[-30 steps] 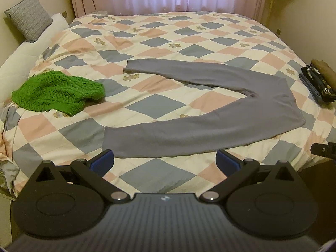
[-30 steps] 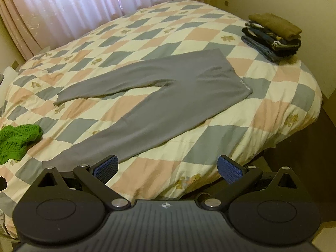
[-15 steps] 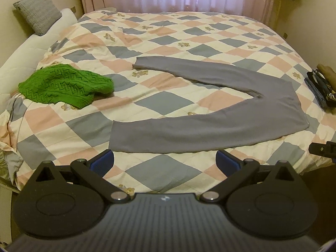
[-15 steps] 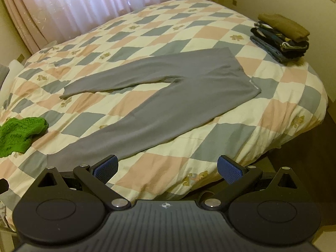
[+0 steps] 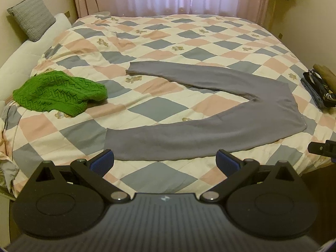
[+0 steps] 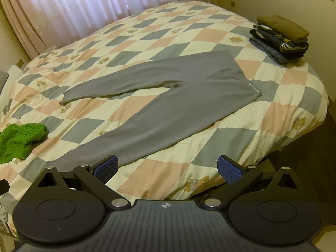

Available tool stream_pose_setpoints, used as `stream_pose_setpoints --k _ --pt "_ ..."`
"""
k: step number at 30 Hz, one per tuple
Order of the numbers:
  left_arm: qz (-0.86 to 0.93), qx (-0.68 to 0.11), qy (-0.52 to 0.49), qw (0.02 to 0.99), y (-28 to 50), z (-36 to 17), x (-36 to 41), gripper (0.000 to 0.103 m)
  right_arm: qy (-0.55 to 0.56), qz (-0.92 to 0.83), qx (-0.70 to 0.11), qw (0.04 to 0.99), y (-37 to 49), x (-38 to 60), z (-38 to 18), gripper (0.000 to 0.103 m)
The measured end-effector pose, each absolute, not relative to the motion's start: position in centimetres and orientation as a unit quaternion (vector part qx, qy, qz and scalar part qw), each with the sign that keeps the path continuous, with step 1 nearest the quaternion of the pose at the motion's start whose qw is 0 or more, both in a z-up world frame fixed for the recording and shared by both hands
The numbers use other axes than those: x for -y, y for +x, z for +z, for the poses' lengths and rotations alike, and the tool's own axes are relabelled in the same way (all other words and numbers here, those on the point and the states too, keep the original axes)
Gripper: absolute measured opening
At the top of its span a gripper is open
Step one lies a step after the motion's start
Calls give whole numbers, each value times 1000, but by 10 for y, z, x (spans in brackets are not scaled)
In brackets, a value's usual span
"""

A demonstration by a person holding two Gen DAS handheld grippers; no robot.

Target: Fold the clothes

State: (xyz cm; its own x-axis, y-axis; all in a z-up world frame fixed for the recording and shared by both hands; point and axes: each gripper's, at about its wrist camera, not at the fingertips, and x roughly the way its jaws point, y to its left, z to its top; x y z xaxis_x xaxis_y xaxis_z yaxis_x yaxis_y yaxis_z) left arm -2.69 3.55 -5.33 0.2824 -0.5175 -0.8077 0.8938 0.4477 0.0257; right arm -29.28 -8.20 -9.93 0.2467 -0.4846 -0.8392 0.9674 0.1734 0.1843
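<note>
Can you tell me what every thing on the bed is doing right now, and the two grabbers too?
grey pants: spread flat, unfolded, legs apart in a V
green sweater: crumpled heap, not folded
stack of clothes: folded, piled at the bed's corner
grey pillow: propped upright against the wall
left gripper: open, empty
right gripper: open, empty

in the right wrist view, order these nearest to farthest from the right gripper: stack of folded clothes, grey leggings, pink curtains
From the right gripper:
1. grey leggings, spread flat just ahead, centre of the bed
2. stack of folded clothes, far right corner of the bed
3. pink curtains, beyond the bed, upper left
</note>
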Motion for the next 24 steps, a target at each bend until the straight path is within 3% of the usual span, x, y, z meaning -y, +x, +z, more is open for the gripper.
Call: stream_pose_setpoints --k 24 --pt "-440 -422 274 744 -10 -91 51 102 396 -503 -365 676 -278 160 -135 103"
